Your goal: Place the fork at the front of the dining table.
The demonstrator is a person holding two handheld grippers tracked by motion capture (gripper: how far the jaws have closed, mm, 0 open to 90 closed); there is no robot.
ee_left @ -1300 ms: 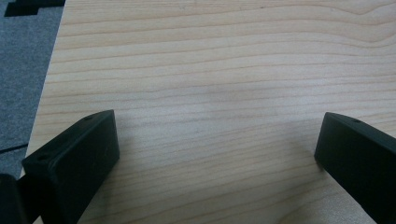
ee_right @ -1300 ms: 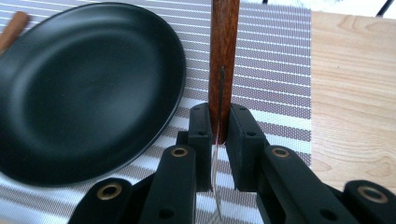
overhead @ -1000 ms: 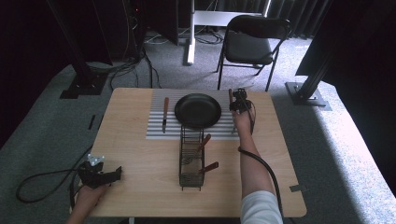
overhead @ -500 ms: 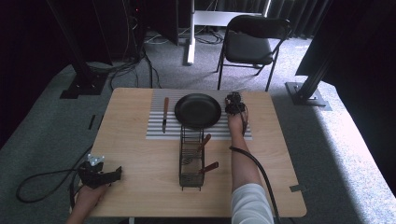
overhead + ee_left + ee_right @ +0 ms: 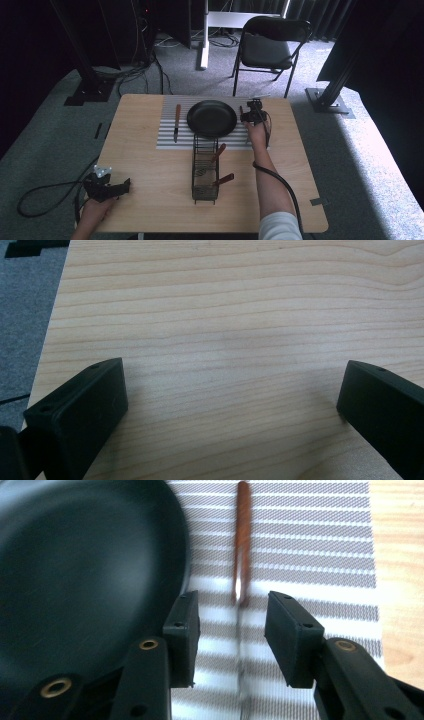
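A wooden-handled utensil lies on the striped placemat just right of the black plate. Its thin metal end runs between the jaws of my right gripper. Those jaws have just been opening and now stand apart, with neither pad pressing on the metal. From above, the right gripper sits at the right edge of the plate. My left gripper rests at the table's near left corner. Its jaws are spread wide over bare wood.
A wooden-handled knife lies on the placemat left of the plate. A black wire rack with two wooden-handled utensils stands mid-table, near the right forearm. A black chair stands beyond the table's far edge.
The right hand and its gripper have shifted slightly left and nearer along the plate's right edge. The left hand has stayed put.
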